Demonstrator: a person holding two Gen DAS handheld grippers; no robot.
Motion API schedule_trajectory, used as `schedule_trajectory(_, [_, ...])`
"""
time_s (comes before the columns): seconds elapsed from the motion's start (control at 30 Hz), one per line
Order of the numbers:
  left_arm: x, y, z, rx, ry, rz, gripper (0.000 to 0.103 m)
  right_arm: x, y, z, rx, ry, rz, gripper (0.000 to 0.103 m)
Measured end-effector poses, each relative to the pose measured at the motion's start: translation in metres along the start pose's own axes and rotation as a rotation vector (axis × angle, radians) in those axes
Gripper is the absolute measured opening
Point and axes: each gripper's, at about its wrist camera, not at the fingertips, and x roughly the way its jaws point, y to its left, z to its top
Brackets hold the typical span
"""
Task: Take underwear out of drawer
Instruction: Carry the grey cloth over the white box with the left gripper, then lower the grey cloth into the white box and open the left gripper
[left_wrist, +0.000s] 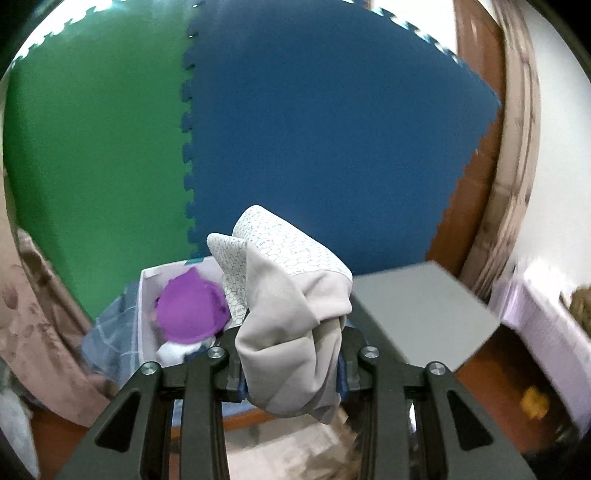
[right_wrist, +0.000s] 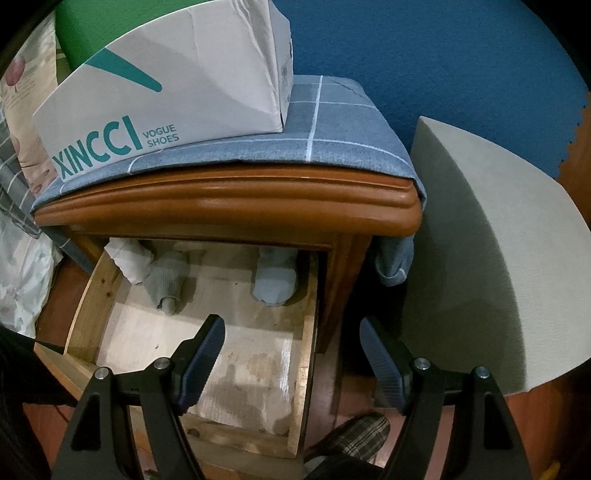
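In the left wrist view my left gripper (left_wrist: 291, 369) is shut on beige underwear (left_wrist: 291, 317) with a hexagon-printed white band, bunched and sticking up between the jaws. It hangs above a white shoe box (left_wrist: 147, 325) that holds a purple garment (left_wrist: 190, 314). In the right wrist view my right gripper (right_wrist: 291, 350) stands open over the pulled-out wooden drawer (right_wrist: 306, 350), nothing between its fingers. At the drawer's back lie a grey rolled garment (right_wrist: 166, 277), a white one (right_wrist: 129, 260) and a light blue one (right_wrist: 275, 278). The rest of the drawer bottom is bare wood.
The drawer belongs to a brown nightstand (right_wrist: 229, 205) covered by a blue checked cloth (right_wrist: 332, 125), with the white shoe box (right_wrist: 166, 92) on top. A grey box (right_wrist: 480, 240) stands to the right. Green (left_wrist: 92, 140) and blue foam mats (left_wrist: 332, 129) line the wall behind.
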Motion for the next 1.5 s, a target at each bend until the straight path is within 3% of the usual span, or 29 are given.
schedule_trajectory(0.17, [0.031, 0.003, 0.029, -0.068, -0.018, -0.032, 0.030, 0.000, 0.001, 0.001, -0.001, 0.007, 0.007, 0.078])
schedule_trajectory(0.37, [0.068, 0.000, 0.040, -0.131, -0.016, -0.056, 0.031, 0.000, 0.001, 0.001, 0.005, 0.010, 0.017, 0.078])
schedule_trajectory(0.87, [0.162, 0.000, 0.003, -0.220, 0.125, -0.040, 0.031, 0.002, 0.001, -0.001, 0.012, 0.024, 0.045, 0.078])
schedule_trajectory(1.27, [0.193, -0.001, -0.006, -0.226, 0.193, -0.013, 0.031, 0.002, 0.001, 0.000, 0.020, 0.030, 0.056, 0.078])
schedule_trajectory(1.5, [0.215, -0.003, -0.011, -0.192, 0.254, 0.077, 0.031, 0.003, 0.002, 0.000, 0.017, 0.039, 0.060, 0.078])
